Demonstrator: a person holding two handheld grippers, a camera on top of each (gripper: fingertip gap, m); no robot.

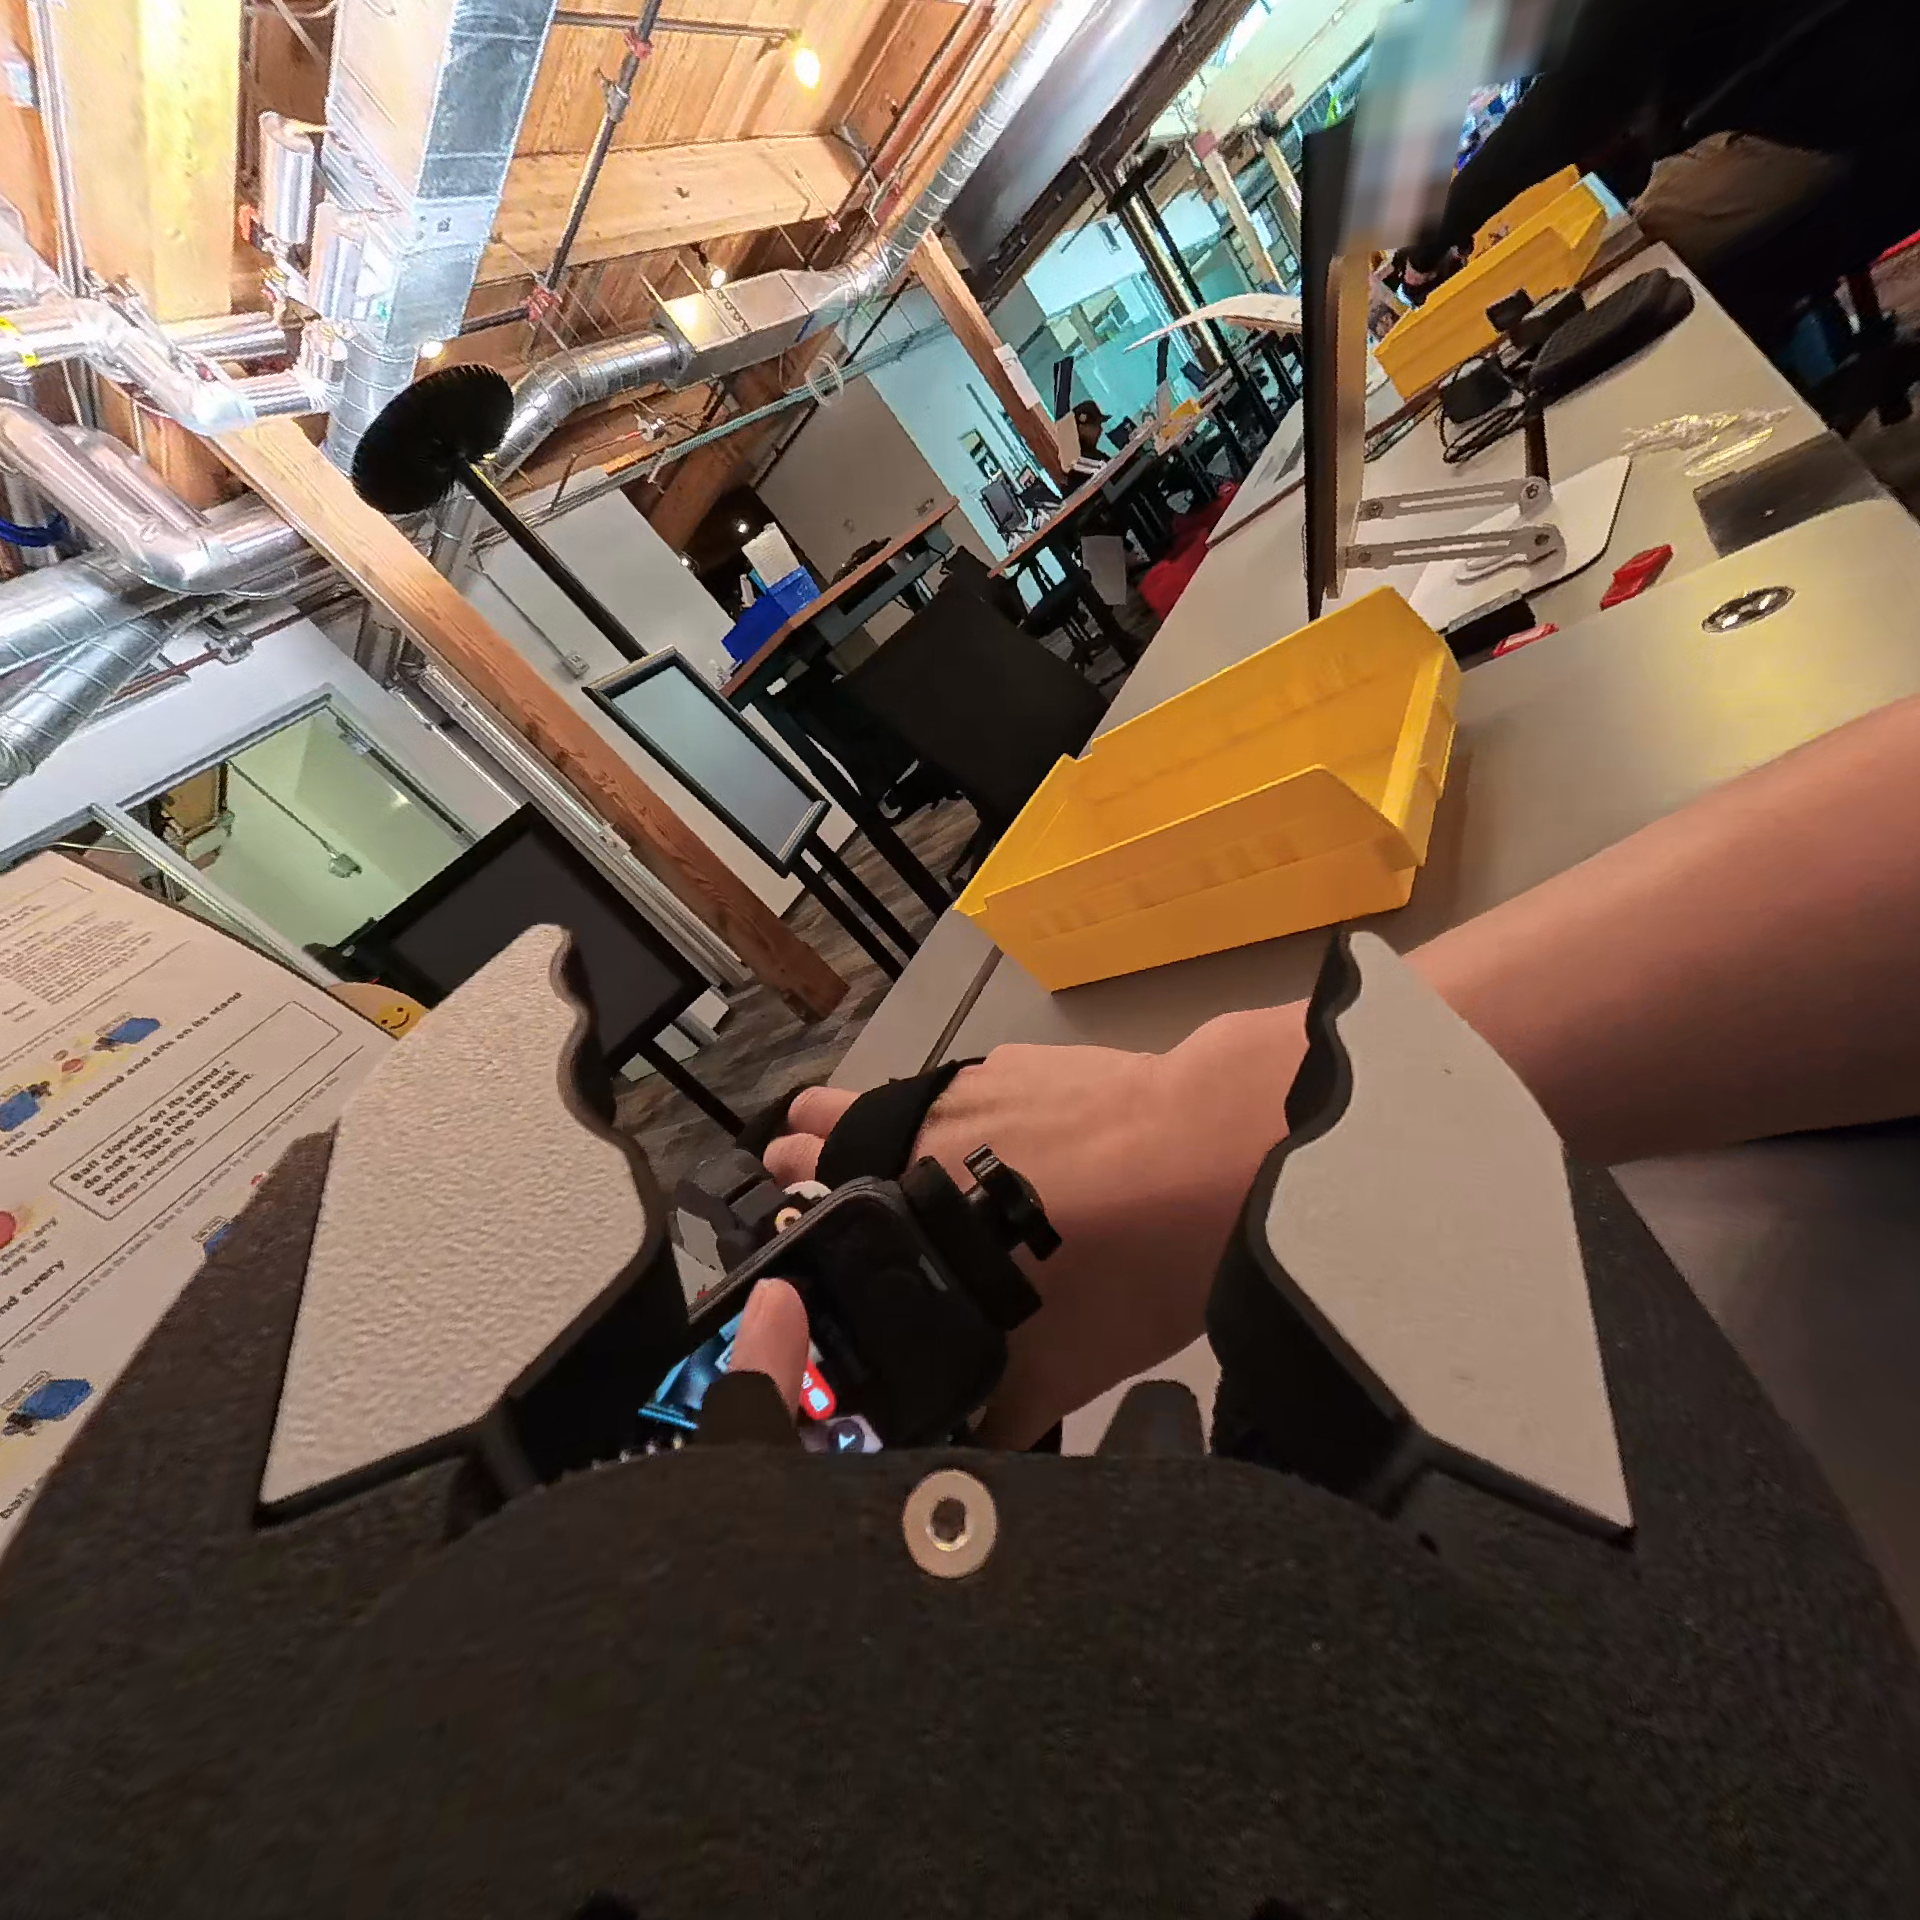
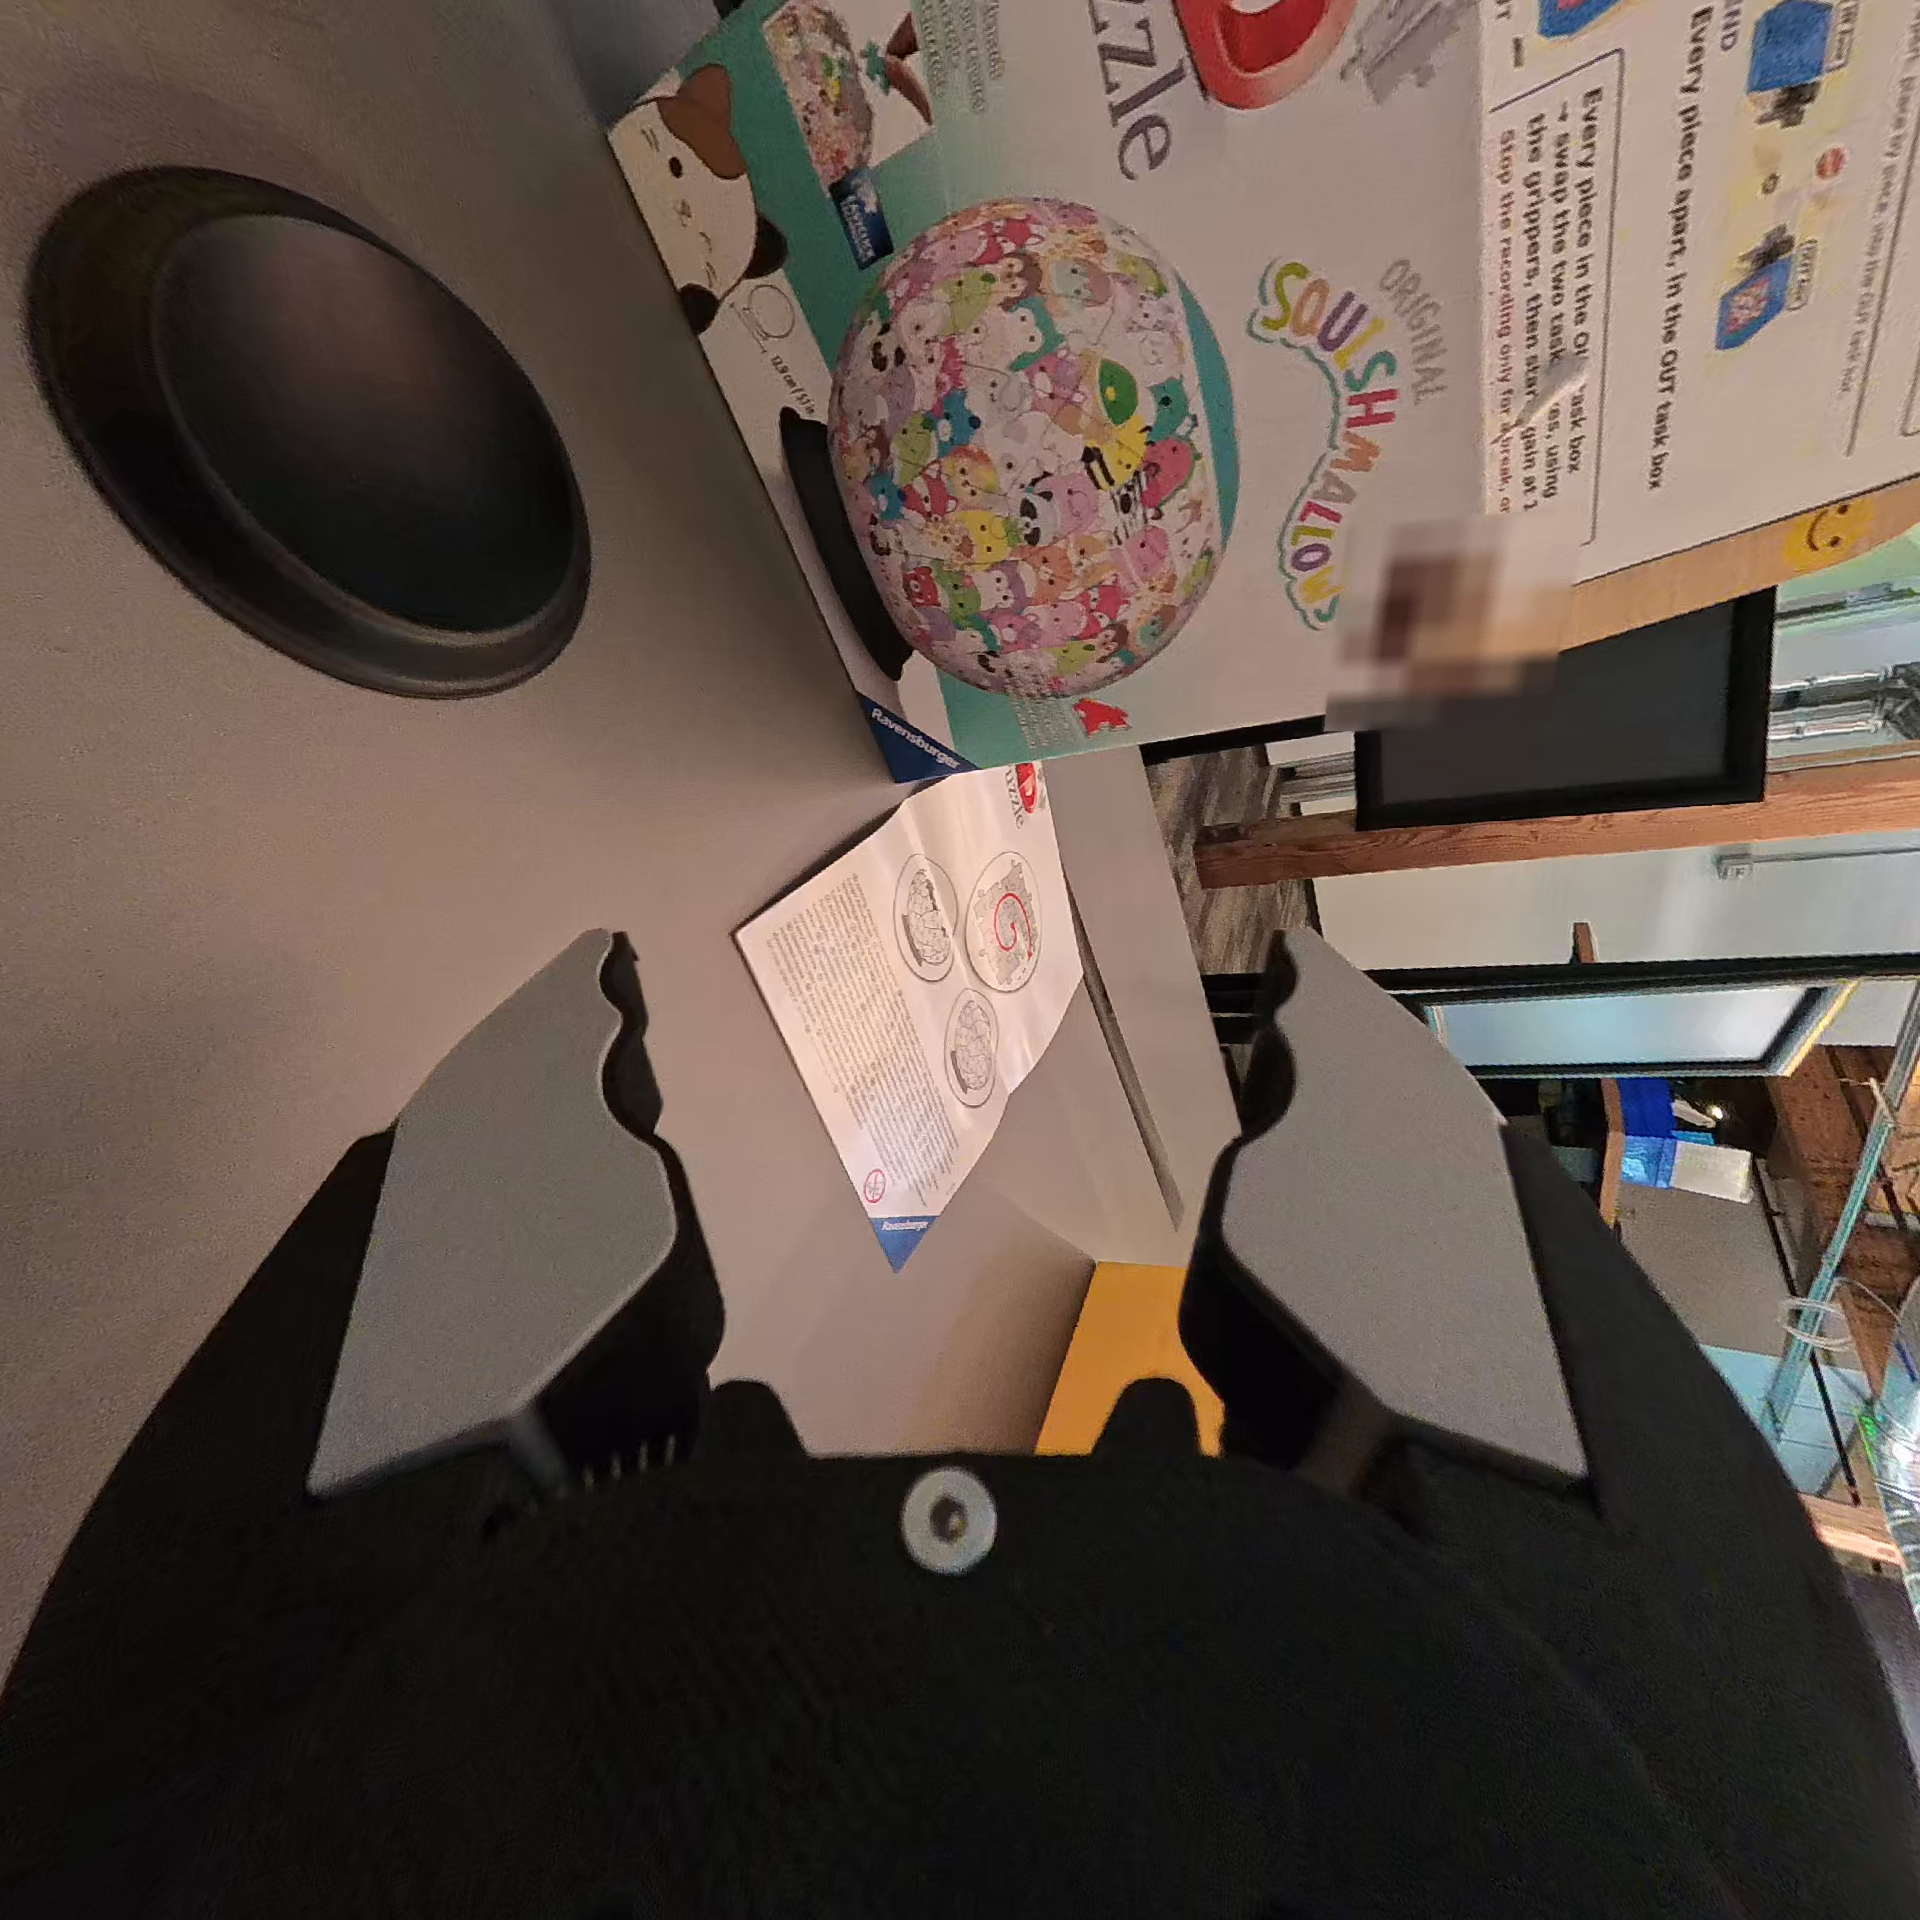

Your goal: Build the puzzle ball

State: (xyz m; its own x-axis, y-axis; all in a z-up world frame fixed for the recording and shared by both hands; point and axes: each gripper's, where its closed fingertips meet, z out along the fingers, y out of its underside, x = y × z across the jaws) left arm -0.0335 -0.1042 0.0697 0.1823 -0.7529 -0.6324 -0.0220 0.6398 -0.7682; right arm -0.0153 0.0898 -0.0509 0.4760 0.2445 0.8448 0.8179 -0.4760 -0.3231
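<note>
My left gripper (image 1: 951, 971) is open and empty, tilted up toward the room. Between its fingers a person's hand (image 1: 1091, 1153) in a fingerless black glove touches a phone (image 1: 831, 1340) mounted on a black device. My right gripper (image 2: 945, 961) is open and empty, rolled sideways above the grey table (image 2: 260, 883). Ahead of it stand a round black stand (image 2: 312, 436), the puzzle ball's box (image 2: 1039, 395) with a picture of the ball, and a folded instruction leaflet (image 2: 914, 1018). No puzzle pieces show in either view.
A yellow bin (image 1: 1226, 800) lies on the table (image 1: 1662, 675) beyond the hand; another yellow bin (image 1: 1486, 291) sits farther back. An instruction sheet (image 1: 114, 1122) stands at the left, also in the right wrist view (image 2: 1683, 260). A yellow bin corner (image 2: 1122, 1351) shows near the table edge. My hands' fingertips stand some 20 cm from each other.
</note>
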